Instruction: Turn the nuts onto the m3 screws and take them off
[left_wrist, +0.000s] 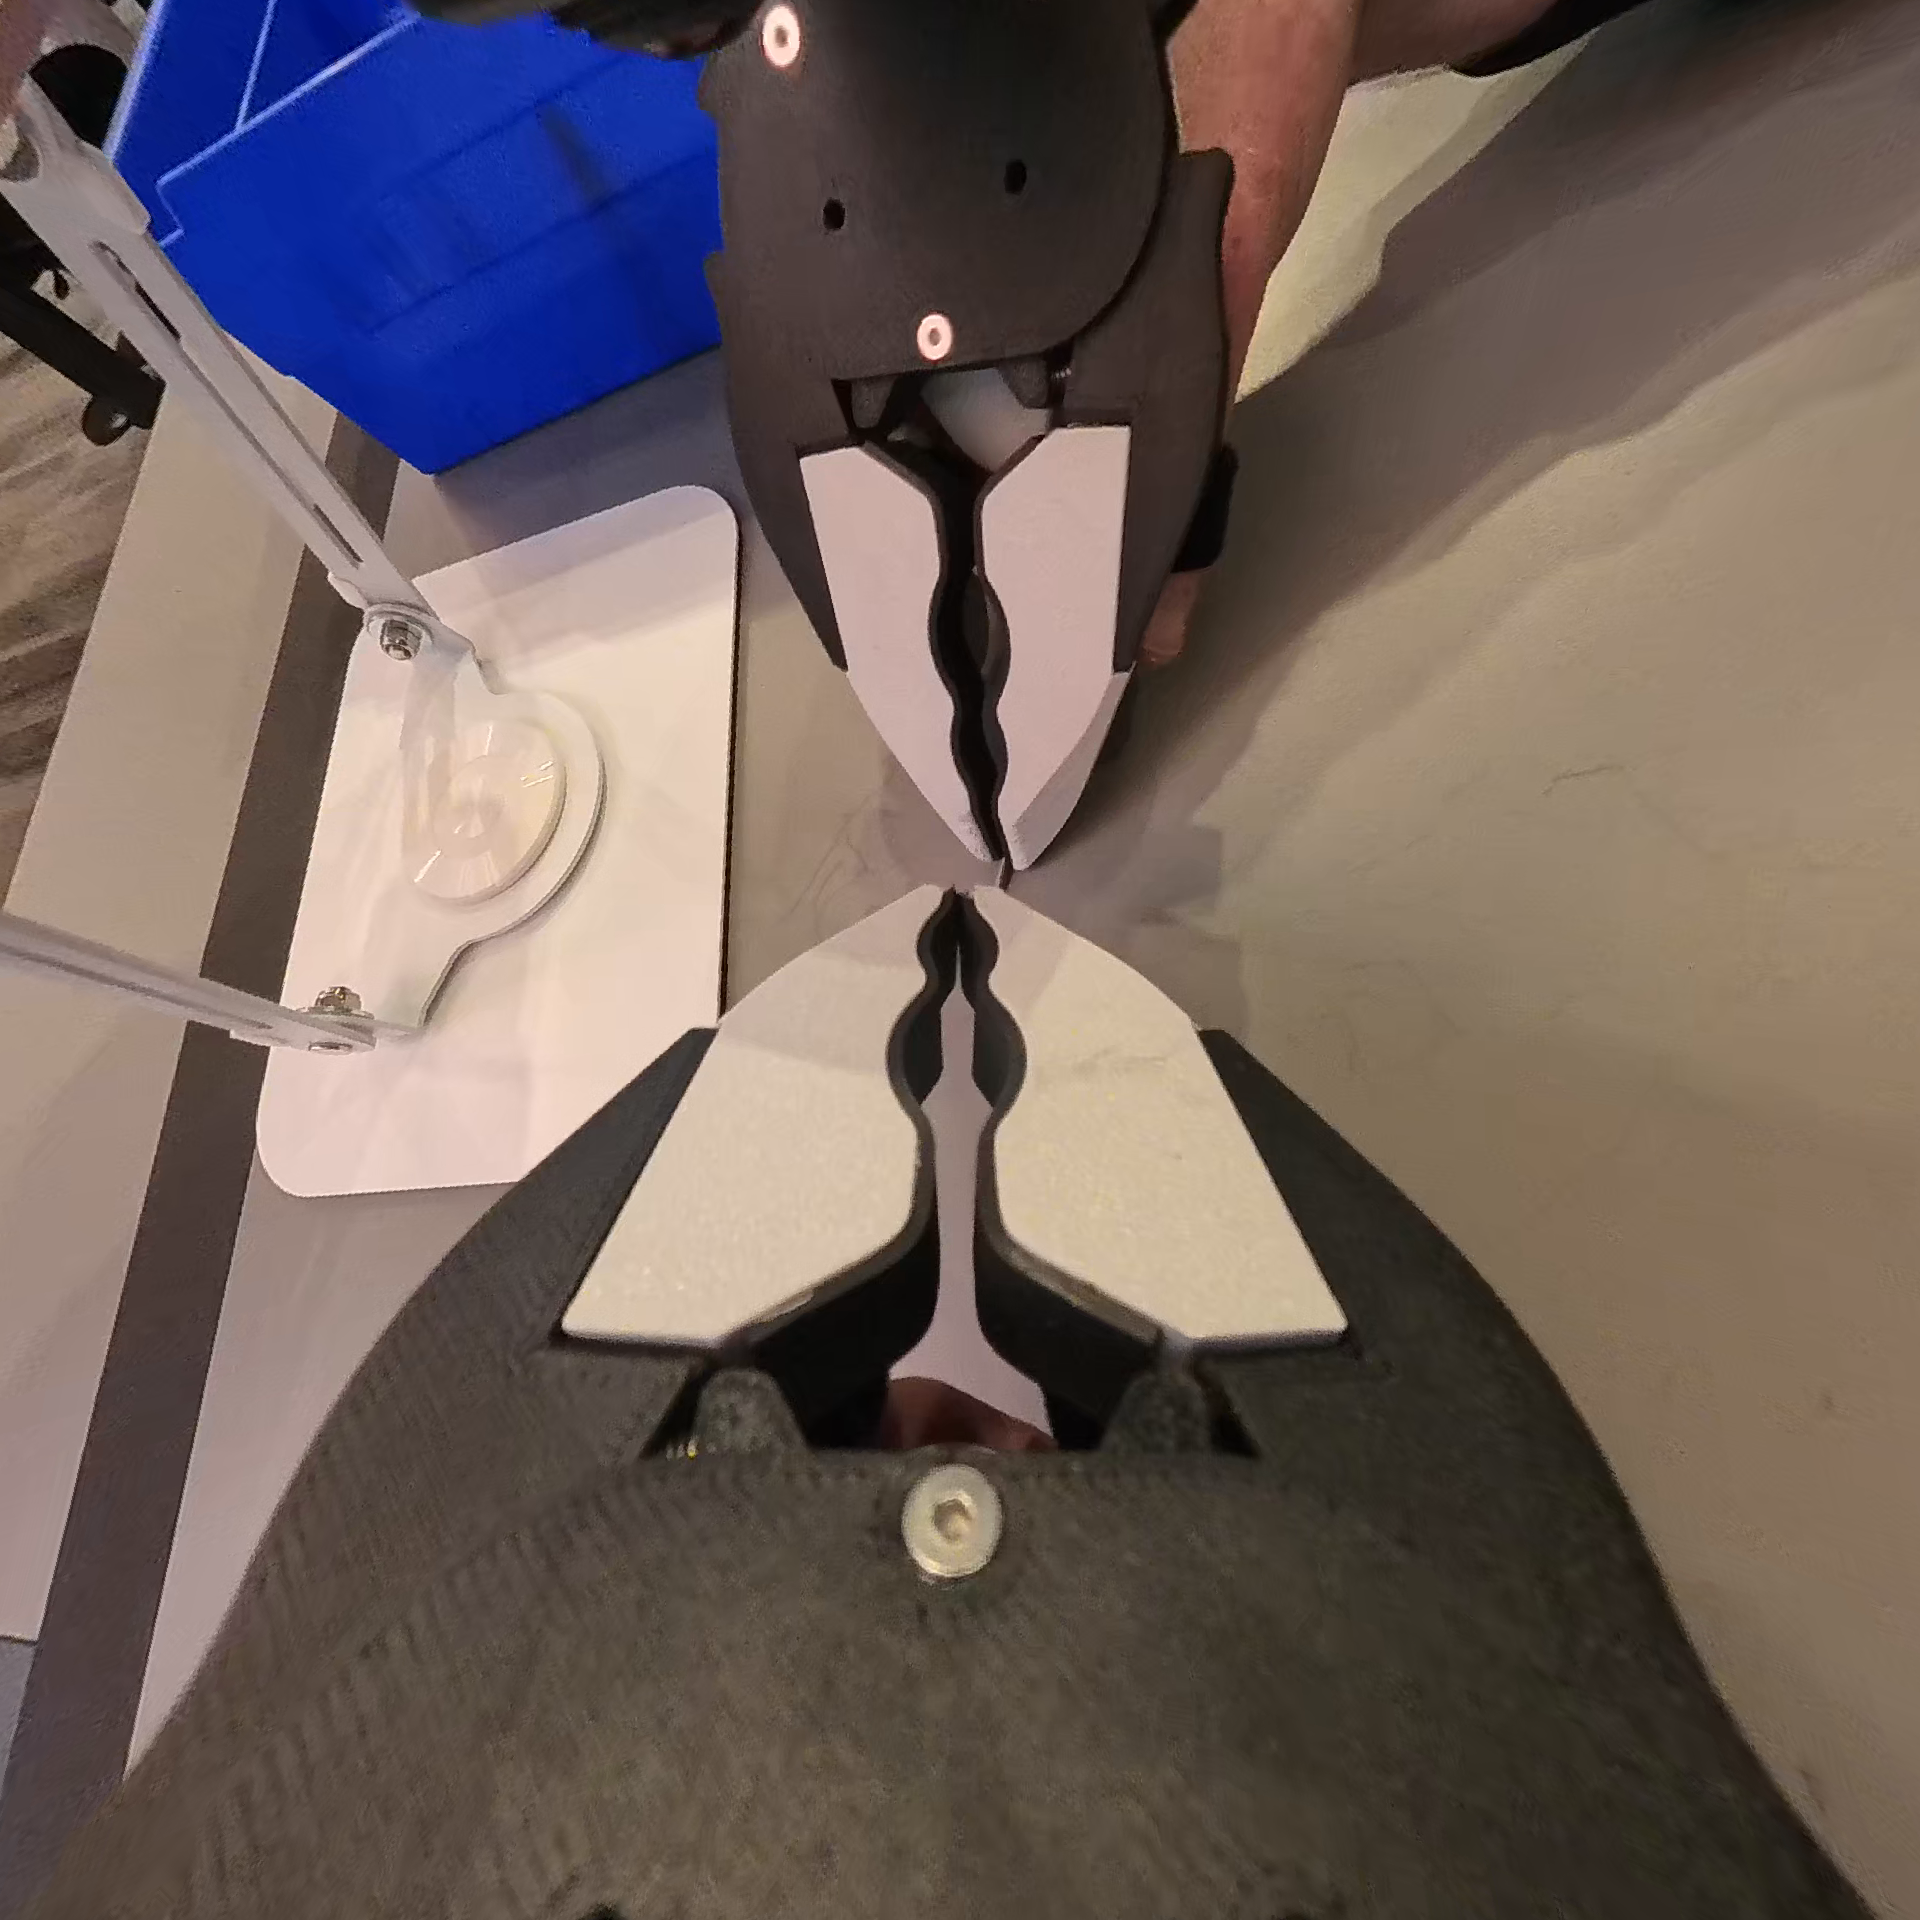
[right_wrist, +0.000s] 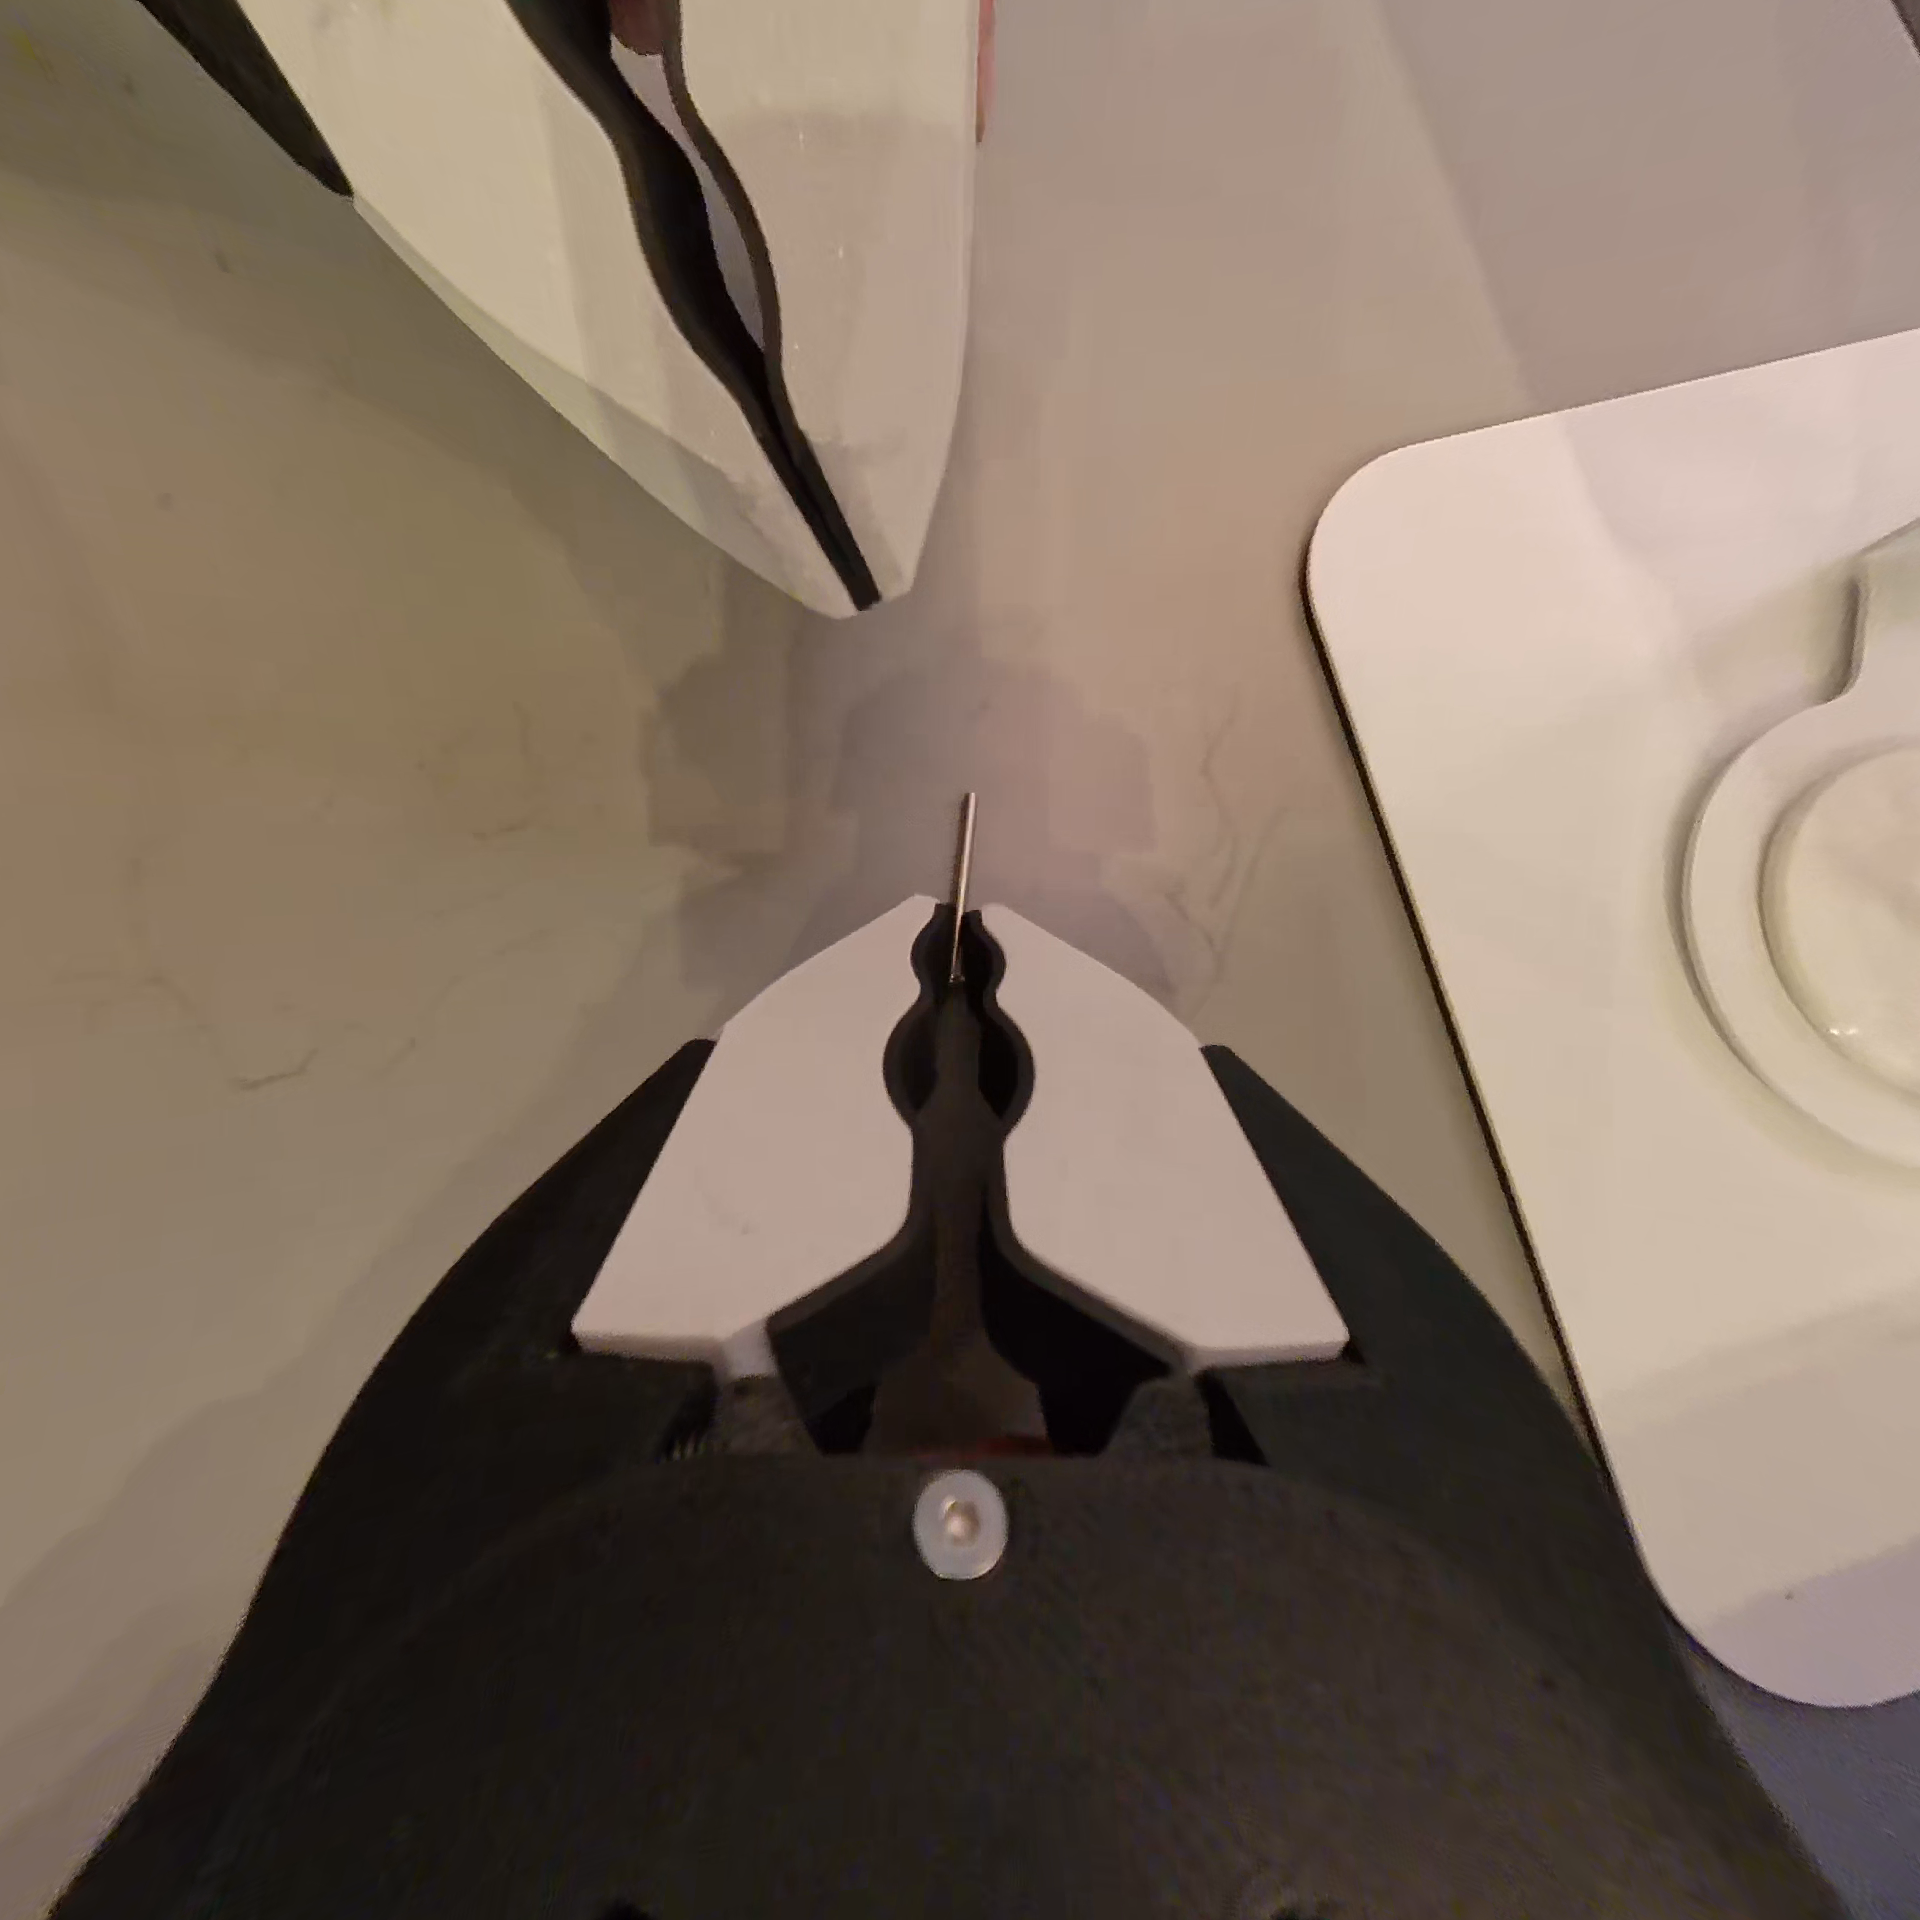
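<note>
My right gripper (right_wrist: 961, 906) is shut on a thin metal m3 screw (right_wrist: 964, 862), whose shaft sticks out forward past the fingertips. My left gripper (left_wrist: 958, 896) is shut, and no nut shows between its pads. In the left wrist view the right gripper (left_wrist: 1000, 857) comes down from above, and the two grippers meet almost tip to tip over the grey table (left_wrist: 1455, 831). In the right wrist view the left gripper (right_wrist: 868, 603) sits at the upper left, a little ahead of the screw's end and apart from it. No loose nut is visible.
A white board (left_wrist: 582, 1039) with a round disc and metal bracket arms (left_wrist: 229, 416) lies left of the grippers. It also shows in the right wrist view (right_wrist: 1558, 935). A blue bin (left_wrist: 436, 229) stands behind it. A person's hand (left_wrist: 1257, 260) holds the right gripper. My right fingertips sit around 6 centimeters from my left ones.
</note>
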